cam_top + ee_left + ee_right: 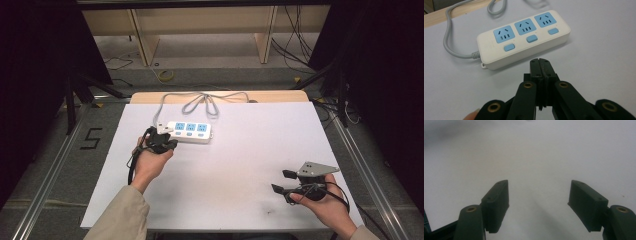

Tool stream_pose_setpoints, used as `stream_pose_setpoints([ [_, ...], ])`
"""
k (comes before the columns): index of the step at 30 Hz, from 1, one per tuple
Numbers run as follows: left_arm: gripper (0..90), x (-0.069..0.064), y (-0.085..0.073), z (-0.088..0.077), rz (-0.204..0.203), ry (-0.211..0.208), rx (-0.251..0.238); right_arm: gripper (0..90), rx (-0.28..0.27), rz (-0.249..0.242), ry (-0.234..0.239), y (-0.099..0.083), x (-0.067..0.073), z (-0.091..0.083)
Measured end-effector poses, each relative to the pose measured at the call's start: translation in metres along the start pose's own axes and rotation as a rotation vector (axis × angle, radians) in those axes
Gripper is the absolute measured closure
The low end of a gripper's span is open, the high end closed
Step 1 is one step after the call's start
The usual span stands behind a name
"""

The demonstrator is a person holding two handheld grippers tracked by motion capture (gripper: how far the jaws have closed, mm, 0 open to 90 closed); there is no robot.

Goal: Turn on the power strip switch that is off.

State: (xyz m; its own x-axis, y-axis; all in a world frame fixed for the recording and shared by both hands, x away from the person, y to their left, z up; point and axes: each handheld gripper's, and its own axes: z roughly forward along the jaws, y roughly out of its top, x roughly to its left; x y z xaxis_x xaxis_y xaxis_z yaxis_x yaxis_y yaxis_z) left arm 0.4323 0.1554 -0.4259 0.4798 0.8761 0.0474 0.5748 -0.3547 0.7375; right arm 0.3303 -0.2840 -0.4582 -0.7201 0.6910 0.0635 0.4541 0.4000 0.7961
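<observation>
The counter (235, 165) is covered by a white sheet, and on it, toward ten o'clock from its middle, a white power strip (189, 131) is laid flat with its three blue sockets facing up. Its long axis is set roughly from nine to three o'clock in the high view, tilted slightly so that the three o'clock end sits a little nearer the person. The grey cable (200, 100) is led out of the nine o'clock end and looped away toward twelve o'clock, so the strip is pointed with its free end toward three.

The step in hand is judged to be an approach to the strip's switches. The left tongs (540, 62) are seen fully closed, with nothing between them, and are held just short of the strip's near long edge, at about six o'clock from the first blue switch (509, 47). Whether the tips are already touching the casing cannot be told for certain from the high view; in the left gripper view a gap seems to be left.

The right tongs (280, 181) are held wide open and empty, well apart at four o'clock.

For the next move, a short advance of the closed tips is called for, aimed squarely down onto one switch so the strip is not pushed sideways.
</observation>
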Motion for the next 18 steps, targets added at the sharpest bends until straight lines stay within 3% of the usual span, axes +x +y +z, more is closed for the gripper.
stream_pose_setpoints([
  [10, 89.9, 0.001, 0.008, 0.005, -0.01, -0.006, -0.012, 32.9, 0.002, 0.001, 0.008, 0.001, 0.0, 0.004],
  [18, 89.9, 0.001, 0.012, 0.011, 0.02, 0.023, -0.012, 32.9, 0.005, 0.002, 0.012, 0.003, 0.0, 0.007],
])
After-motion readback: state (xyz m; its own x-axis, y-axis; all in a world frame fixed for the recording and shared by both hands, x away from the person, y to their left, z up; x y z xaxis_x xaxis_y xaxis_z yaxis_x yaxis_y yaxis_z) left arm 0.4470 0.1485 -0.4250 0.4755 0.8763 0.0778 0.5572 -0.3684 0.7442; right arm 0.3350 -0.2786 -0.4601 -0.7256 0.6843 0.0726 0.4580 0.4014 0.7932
